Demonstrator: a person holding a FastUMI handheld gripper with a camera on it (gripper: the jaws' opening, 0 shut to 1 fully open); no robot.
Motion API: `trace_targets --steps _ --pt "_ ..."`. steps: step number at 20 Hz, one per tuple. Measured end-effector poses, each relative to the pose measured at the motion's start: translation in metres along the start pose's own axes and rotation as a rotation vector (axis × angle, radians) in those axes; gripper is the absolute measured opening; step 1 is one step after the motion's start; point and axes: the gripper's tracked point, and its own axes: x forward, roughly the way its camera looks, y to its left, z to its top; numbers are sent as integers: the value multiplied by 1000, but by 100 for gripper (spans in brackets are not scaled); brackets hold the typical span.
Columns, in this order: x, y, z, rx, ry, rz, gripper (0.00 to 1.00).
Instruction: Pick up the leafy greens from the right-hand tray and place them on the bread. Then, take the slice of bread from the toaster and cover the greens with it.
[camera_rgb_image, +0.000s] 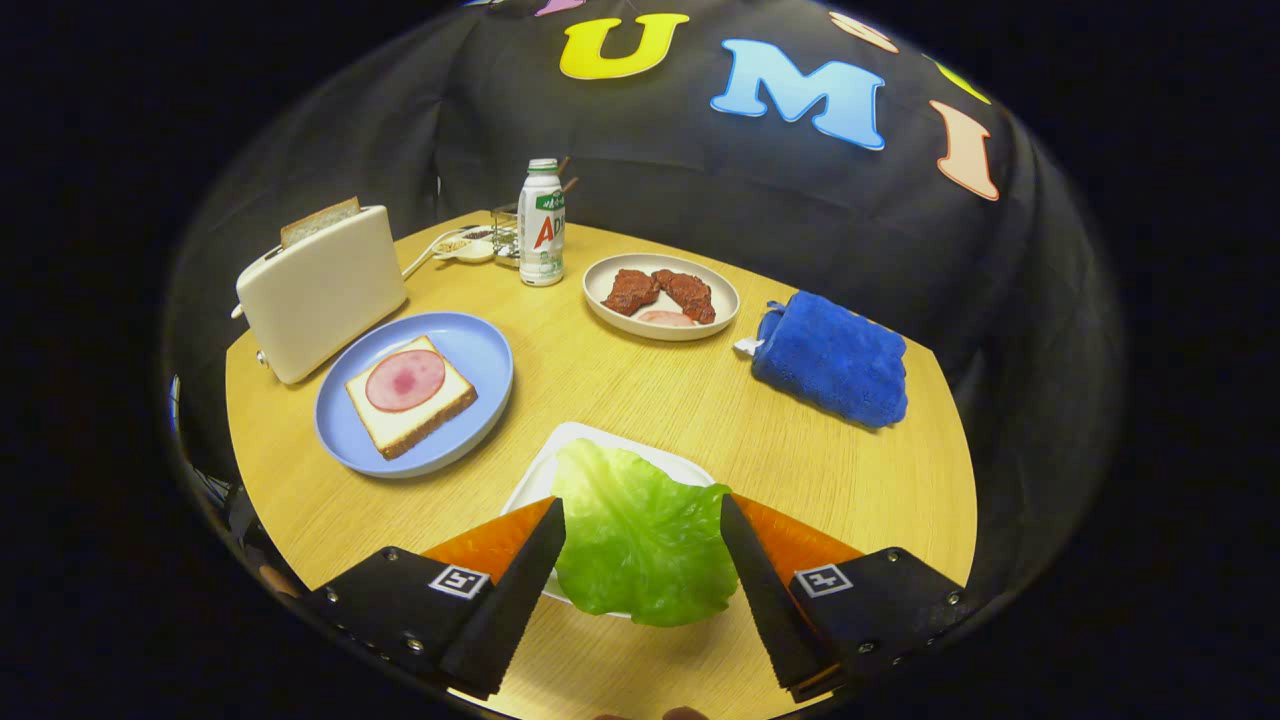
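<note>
Wooden table (640, 400), white tray (560, 455), tongs (641, 512) wide around leafy greens (640, 535)

A pale wood grain with a smooth, matt finish is seen on the desk (700, 400). The toaster (322, 288) is cased in what looks like smooth cream plastic with a soft sheen. A glossy glaze is shown by the blue plate (478, 352) and the beige dish (722, 292). The bread slice (440, 392) is porous at its crust, and the ham round (404, 380) is smooth. The blue towel (832, 360) is made of deep-piled, fluffy cloth. The leafy greens (640, 535) are crinkled and faintly waxy, lying between the spread fingers of the claw (642, 512). The bottle (541, 224) appears to be plastic under a shiny label. The white tray (528, 482) is smooth.
</note>
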Motion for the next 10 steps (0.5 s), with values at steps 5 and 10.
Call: trace_targets --steps 5,10 --pt "26 -3 -16 -56 126 -20 95" --pt "42 7 -19 61 190 105 85"
